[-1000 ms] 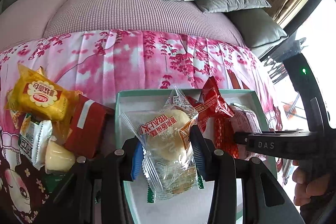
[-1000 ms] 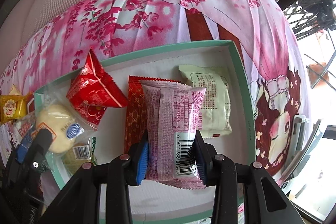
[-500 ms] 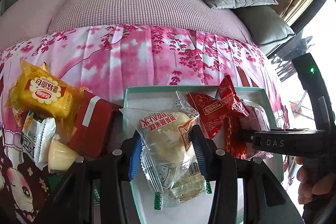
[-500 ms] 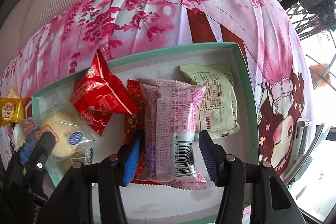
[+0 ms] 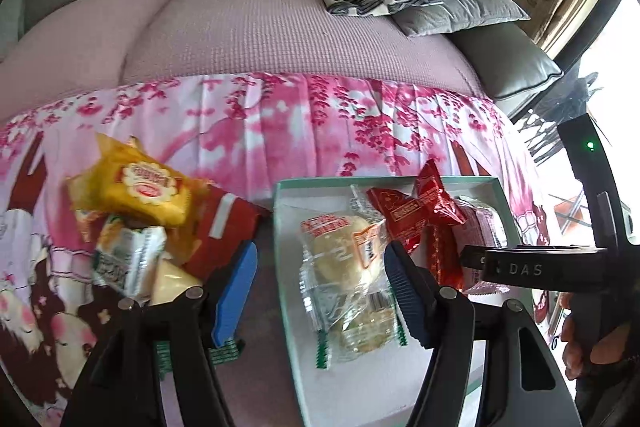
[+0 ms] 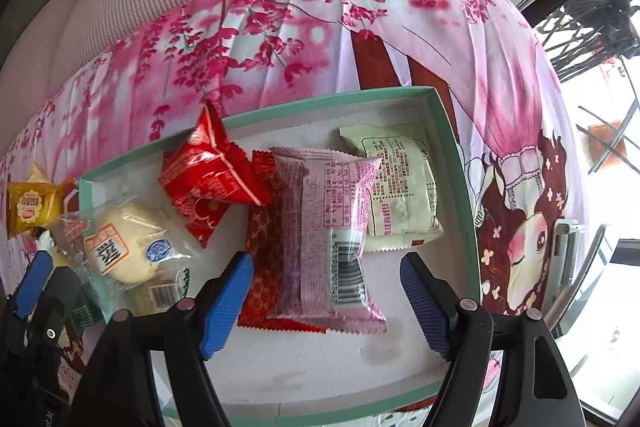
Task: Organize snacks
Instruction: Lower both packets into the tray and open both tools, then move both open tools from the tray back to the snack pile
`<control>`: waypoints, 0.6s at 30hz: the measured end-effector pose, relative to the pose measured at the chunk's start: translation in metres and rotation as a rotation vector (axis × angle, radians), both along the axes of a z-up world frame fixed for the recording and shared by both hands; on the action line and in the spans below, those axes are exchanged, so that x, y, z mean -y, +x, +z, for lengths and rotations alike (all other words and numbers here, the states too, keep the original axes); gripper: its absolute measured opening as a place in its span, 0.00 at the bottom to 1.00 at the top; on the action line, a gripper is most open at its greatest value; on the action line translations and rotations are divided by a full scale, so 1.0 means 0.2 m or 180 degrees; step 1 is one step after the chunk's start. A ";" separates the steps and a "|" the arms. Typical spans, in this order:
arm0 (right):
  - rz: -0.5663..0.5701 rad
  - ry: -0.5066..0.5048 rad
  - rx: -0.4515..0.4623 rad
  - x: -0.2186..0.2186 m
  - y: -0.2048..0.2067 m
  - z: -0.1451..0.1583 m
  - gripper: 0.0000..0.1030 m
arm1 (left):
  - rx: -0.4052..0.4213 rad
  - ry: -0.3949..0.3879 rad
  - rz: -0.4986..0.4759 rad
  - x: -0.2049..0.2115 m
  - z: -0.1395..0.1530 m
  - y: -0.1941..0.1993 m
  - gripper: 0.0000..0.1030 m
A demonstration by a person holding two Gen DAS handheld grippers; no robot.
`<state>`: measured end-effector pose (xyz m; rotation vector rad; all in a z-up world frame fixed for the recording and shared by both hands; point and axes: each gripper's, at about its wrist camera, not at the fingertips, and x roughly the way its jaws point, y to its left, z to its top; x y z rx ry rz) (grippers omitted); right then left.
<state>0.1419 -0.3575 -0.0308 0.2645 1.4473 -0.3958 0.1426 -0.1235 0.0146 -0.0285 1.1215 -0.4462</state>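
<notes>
The left tool [image 5: 320, 291] is seen with its jaws opening, and the clear-wrapped bun [image 5: 344, 255] lies released between them, inside the left end of the green-rimmed box [image 5: 286, 267]; only the right pad stands near the wrapper, the left pad hanging outside the box wall. The right tool [image 6: 326, 301] is likewise opening, and the pink packet [image 6: 328, 231] rests free between its pads, its long axis running straight away from the tool, laid over a red patterned packet [image 6: 260, 239]. Beyond these, a red pouch [image 6: 212, 167] and a pale cream packet [image 6: 400, 187] are already lodged in the box.

The relation that matters next is judged to be sideways: the unsorted pile lies to the left of the box, just beside the left tool's outer pad. There a green-and-white packet [image 5: 128, 259] and a red packet [image 5: 220, 227] are nearest, with the yellow packet [image 5: 140, 191] stacked further back on the flowered cloth [image 5: 280, 123]. The left hand is clearly the nearer one; the right would have to cross the box.
</notes>
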 end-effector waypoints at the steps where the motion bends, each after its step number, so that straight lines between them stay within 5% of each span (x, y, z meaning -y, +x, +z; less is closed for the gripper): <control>1: 0.0002 -0.0010 0.0004 0.00 -0.02 0.01 0.78 | 0.0024 0.0038 0.0022 -0.01 0.01 0.00 0.65; 8: 0.0027 -0.0042 0.0003 -0.08 -0.08 0.07 0.78 | -0.0010 0.0086 0.0161 -0.12 0.00 0.00 0.66; 11: 0.0063 0.0028 0.0041 -0.13 -0.10 0.07 0.82 | 0.0047 0.0165 0.0227 -0.14 -0.01 0.01 0.89; 15: 0.0099 0.0070 0.0135 -0.19 -0.13 0.10 1.00 | 0.0164 0.0304 0.0260 -0.16 -0.02 0.01 0.90; 18: 0.0131 0.0072 0.0118 -0.23 -0.12 0.09 1.00 | 0.0182 0.0386 0.0296 -0.16 -0.04 0.02 0.97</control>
